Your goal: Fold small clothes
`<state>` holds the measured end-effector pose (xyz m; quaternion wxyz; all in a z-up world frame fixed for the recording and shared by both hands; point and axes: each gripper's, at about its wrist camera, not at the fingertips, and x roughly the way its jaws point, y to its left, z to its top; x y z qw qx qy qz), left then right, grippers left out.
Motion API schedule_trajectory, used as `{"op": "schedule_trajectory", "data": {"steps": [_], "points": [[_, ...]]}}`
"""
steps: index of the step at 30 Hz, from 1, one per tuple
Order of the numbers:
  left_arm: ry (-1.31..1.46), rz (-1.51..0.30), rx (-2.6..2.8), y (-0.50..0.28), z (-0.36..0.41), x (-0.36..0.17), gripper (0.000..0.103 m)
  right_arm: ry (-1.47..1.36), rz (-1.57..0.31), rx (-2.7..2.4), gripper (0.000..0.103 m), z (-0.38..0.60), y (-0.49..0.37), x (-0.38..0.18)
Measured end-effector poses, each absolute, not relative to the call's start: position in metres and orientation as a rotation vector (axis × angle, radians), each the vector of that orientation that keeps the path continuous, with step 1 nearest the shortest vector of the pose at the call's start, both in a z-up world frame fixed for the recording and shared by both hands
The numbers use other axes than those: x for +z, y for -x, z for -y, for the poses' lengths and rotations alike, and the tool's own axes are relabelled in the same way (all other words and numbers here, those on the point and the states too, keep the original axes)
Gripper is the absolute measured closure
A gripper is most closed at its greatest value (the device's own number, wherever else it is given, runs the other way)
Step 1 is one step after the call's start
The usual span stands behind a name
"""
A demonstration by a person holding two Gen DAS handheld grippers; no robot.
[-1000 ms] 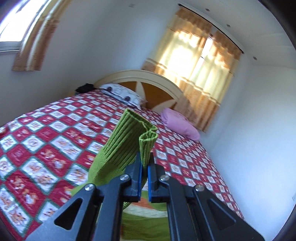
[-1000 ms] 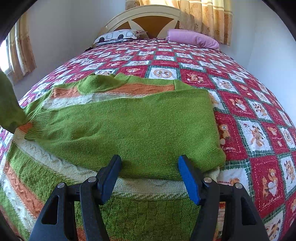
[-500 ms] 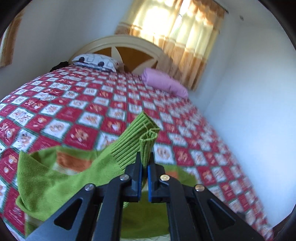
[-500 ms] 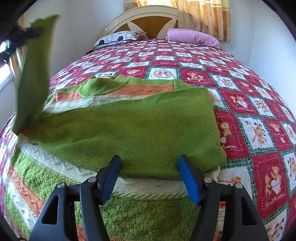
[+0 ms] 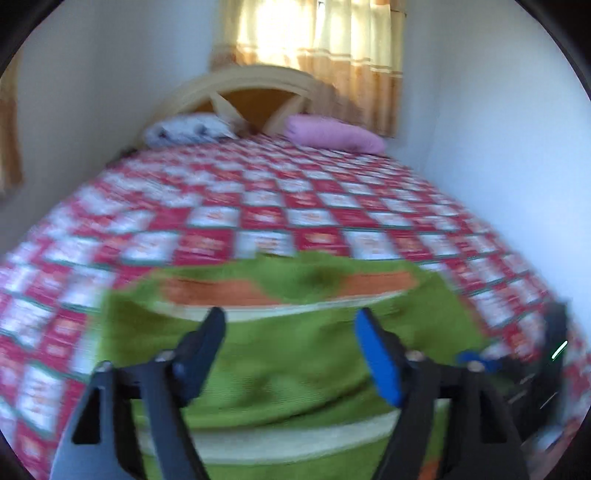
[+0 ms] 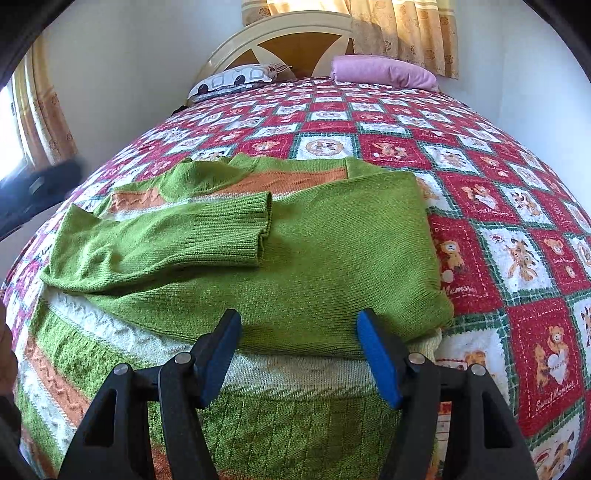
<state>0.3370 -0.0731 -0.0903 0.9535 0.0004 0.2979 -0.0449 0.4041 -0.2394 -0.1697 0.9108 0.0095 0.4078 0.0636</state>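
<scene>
A green knit sweater (image 6: 314,258) with orange and white stripes lies on the bed, both sleeves folded across its chest. The left sleeve's ribbed cuff (image 6: 236,229) rests flat near the middle. My right gripper (image 6: 297,354) hovers open over the sweater's lower part with nothing between its fingers. In the blurred left wrist view my left gripper (image 5: 290,350) is over the sweater (image 5: 295,354), its jaws opening wide and nothing between them. A dark blurred shape at the left edge of the right wrist view looks like the left gripper's body (image 6: 33,192).
The bed carries a red and white patchwork quilt (image 6: 480,206). A patterned pillow (image 6: 236,79) and a pink pillow (image 6: 380,70) lie by the headboard (image 6: 295,33). Walls close in on both sides, with curtains (image 6: 399,22) behind the bed.
My left gripper swung the sleeve cuff down over the sweater's chest and let it go; its jaws went from shut to wide apart. The right gripper stayed still.
</scene>
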Motion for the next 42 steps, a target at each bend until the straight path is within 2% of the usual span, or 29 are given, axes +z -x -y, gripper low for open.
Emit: {"op": "schedule_trajectory", "data": {"steps": [3, 6, 9, 13, 14, 16, 17, 18, 19, 20, 21, 23, 29, 35, 37, 38, 39, 42], "points": [[-0.09, -0.589, 0.073, -0.329, 0.025, -0.097, 0.022, -0.1, -0.81, 0.159, 0.037, 0.25, -0.4, -0.165], [-0.093, -0.642, 0.184, -0.329, -0.023, -0.111, 0.02, -0.204, -0.767, 0.173, 0.037, 0.263, -0.395, -0.152], [-0.053, -0.716, 0.226, -0.333, -0.054, -0.13, 0.02, -0.356, -0.804, 0.252, 0.037, 0.267, -0.404, -0.144], [0.012, -0.78, 0.222, -0.336, -0.066, -0.154, 0.019, -0.302, -0.908, 0.276, 0.038, 0.238, -0.432, -0.144], [0.02, -0.784, 0.218, -0.336, -0.067, -0.156, 0.017, -0.284, -0.929, 0.273, 0.042, 0.23, -0.441, -0.146], [0.039, -0.785, 0.219, -0.334, -0.069, -0.157, 0.011, -0.269, -0.954, 0.247, 0.043, 0.222, -0.454, -0.151], [0.051, -0.791, 0.218, -0.335, -0.071, -0.161, 0.008, -0.258, -0.964, 0.242, 0.05, 0.217, -0.461, -0.155], [0.057, -0.796, 0.218, -0.335, -0.073, -0.163, 0.007, -0.244, -0.966, 0.239, 0.063, 0.214, -0.464, -0.157], [0.078, -0.805, 0.211, -0.336, -0.076, -0.165, 0.006, -0.221, -0.959, 0.237, 0.073, 0.21, -0.464, -0.158], [0.096, -0.809, 0.207, -0.336, -0.08, -0.166, 0.003, -0.202, -0.951, 0.228, 0.091, 0.209, -0.463, -0.158], [0.111, -0.813, 0.206, -0.337, -0.083, -0.167, 0.003, -0.186, -0.943, 0.217, 0.099, 0.205, -0.463, -0.157], [0.145, -0.816, 0.193, -0.337, -0.087, -0.169, 0.002, -0.173, -0.911, 0.216, 0.1, 0.205, -0.455, -0.15], [0.204, -0.824, 0.156, -0.337, -0.094, -0.171, 0.0, -0.112, -0.794, 0.179, 0.1, 0.219, -0.411, -0.128], [0.221, -0.812, 0.13, -0.335, -0.094, -0.168, 0.0, -0.082, -0.835, 0.111, 0.098, 0.233, -0.403, -0.153], [0.244, -0.783, 0.135, -0.329, -0.098, -0.162, 0.0, -0.148, -0.831, 0.113, 0.077, 0.244, -0.401, -0.147], [0.257, -0.752, 0.138, -0.324, -0.101, -0.156, 0.0, -0.181, -0.815, 0.129, 0.058, 0.25, -0.4, -0.141], [0.263, -0.726, 0.133, -0.322, -0.103, -0.151, 0.0, -0.19, -0.802, 0.134, 0.054, 0.252, -0.399, -0.137], [0.221, -0.692, 0.145, -0.331, -0.098, -0.139, 0.0, -0.191, -0.816, 0.149, 0.054, 0.251, -0.413, -0.128]]}}
